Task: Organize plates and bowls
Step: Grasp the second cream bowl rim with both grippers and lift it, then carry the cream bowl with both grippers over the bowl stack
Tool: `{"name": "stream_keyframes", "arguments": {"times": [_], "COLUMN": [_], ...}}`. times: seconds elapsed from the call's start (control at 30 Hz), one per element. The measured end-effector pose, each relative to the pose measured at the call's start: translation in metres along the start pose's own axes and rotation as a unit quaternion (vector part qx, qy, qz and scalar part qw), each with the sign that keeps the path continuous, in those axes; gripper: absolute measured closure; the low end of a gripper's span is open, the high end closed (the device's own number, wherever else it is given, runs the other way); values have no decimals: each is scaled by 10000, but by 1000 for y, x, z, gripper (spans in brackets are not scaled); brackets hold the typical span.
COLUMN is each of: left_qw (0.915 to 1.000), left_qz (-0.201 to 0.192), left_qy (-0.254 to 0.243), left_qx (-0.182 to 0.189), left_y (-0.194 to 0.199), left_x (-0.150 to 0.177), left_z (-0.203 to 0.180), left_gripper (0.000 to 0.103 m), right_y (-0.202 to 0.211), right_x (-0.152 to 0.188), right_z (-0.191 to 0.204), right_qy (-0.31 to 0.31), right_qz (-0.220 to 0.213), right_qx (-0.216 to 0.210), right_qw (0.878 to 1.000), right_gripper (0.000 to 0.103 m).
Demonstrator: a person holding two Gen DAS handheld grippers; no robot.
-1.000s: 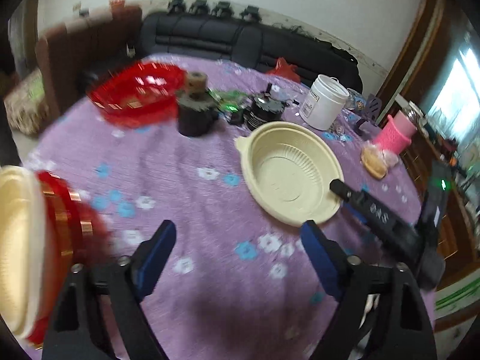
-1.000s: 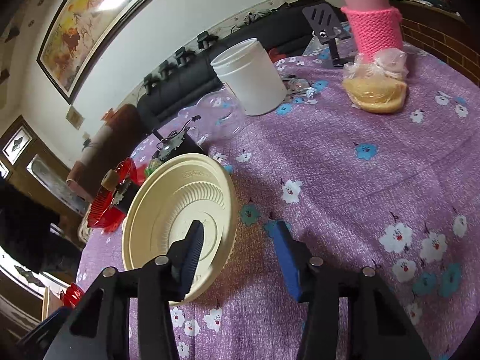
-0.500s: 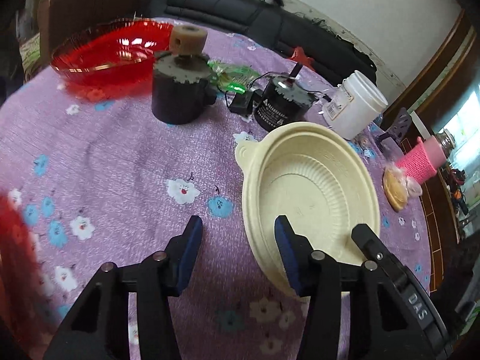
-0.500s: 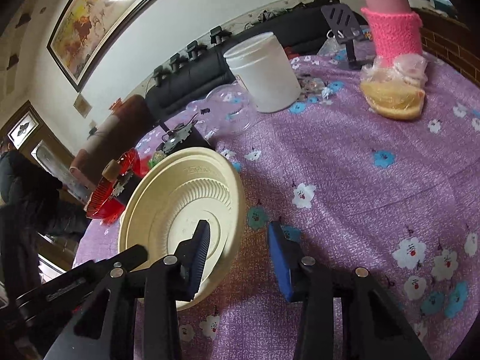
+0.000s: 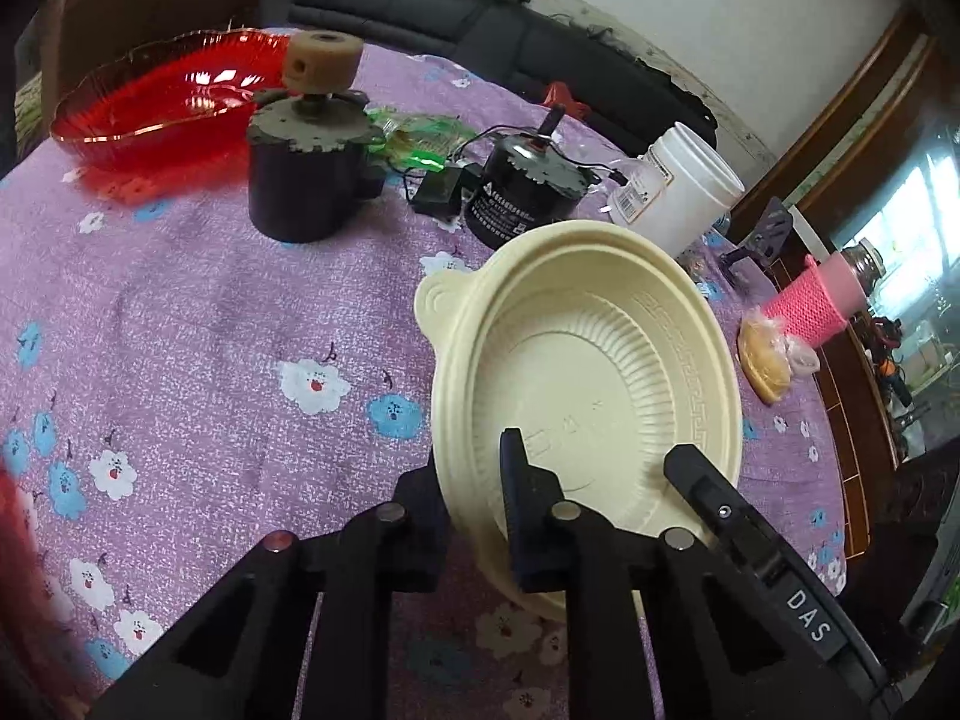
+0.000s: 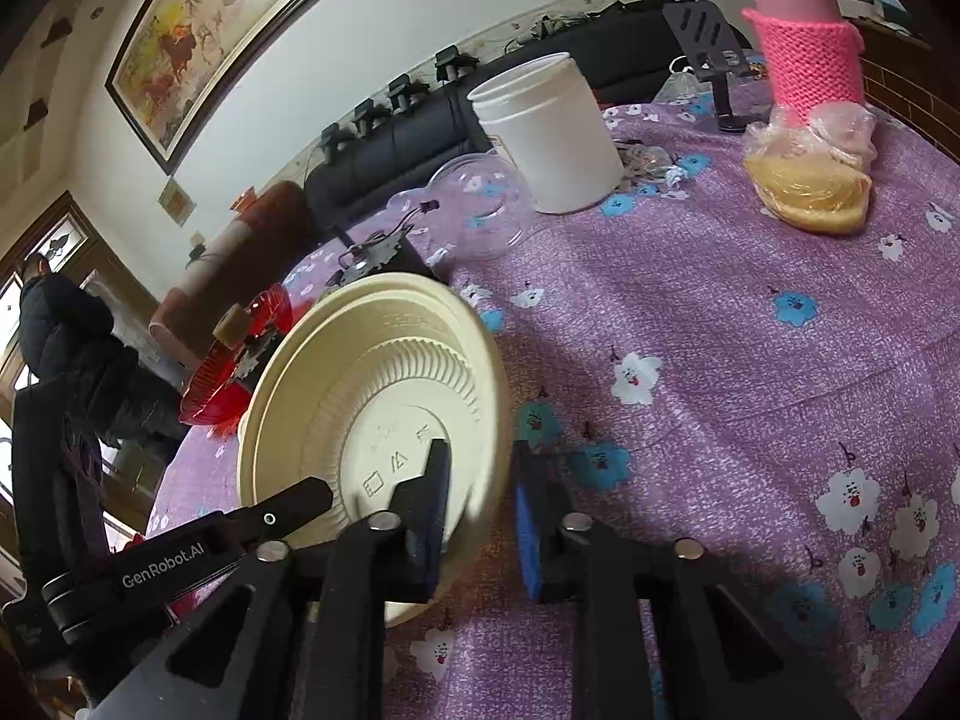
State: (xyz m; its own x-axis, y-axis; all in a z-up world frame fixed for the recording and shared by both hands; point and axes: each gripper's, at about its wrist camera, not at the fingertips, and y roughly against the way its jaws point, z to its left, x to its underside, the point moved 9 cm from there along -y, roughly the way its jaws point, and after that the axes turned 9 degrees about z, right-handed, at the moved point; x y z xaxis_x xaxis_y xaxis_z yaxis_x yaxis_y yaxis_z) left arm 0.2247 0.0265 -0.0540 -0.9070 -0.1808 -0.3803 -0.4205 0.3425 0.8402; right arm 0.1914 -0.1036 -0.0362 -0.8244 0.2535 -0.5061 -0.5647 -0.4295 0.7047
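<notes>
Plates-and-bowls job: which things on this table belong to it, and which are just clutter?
Belong:
cream bowl, pinched at its rim by left gripper and right gripper
red glass bowl

Clutter:
two motors
white jar
pink knitted bottle
bagged food
phone stand

red blur [image 5: 15,546] cut off at left wrist view's left edge

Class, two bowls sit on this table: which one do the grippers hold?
The cream bowl, pinched at its near rim; the red bowl sits untouched at the far side.
</notes>
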Motion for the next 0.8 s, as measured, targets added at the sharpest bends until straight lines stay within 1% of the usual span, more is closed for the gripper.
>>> {"name": "stream_keyframes", "arguments": {"times": [0.17, 0.3, 0.47, 0.63, 0.8], "left_qw": [10000, 9998, 9993, 9988, 9985], "left_qz": [-4, -101, -175, -222, -290], "left_qy": [63, 47, 108, 240, 235], "left_qx": [-19, -171, -313, -374, -408], "left_y": [3, 11, 25, 50, 78], "left_x": [1, 3, 7, 17, 32], "left_z": [5, 8, 11, 20, 24], "left_gripper": [89, 89, 88, 88, 88], "right_y": [0, 2, 4, 9, 21], "right_x": [2, 3, 5, 8, 19], "right_z": [6, 13, 21, 37, 58], "right_qy": [10, 136, 137, 201, 359], "right_qz": [22, 11, 53, 109, 139], "right_qx": [-73, -78, -280, -580, -500], "right_qw": [10000, 9999, 9995, 9981, 9980], "right_gripper": [86, 86, 86, 87, 87]}}
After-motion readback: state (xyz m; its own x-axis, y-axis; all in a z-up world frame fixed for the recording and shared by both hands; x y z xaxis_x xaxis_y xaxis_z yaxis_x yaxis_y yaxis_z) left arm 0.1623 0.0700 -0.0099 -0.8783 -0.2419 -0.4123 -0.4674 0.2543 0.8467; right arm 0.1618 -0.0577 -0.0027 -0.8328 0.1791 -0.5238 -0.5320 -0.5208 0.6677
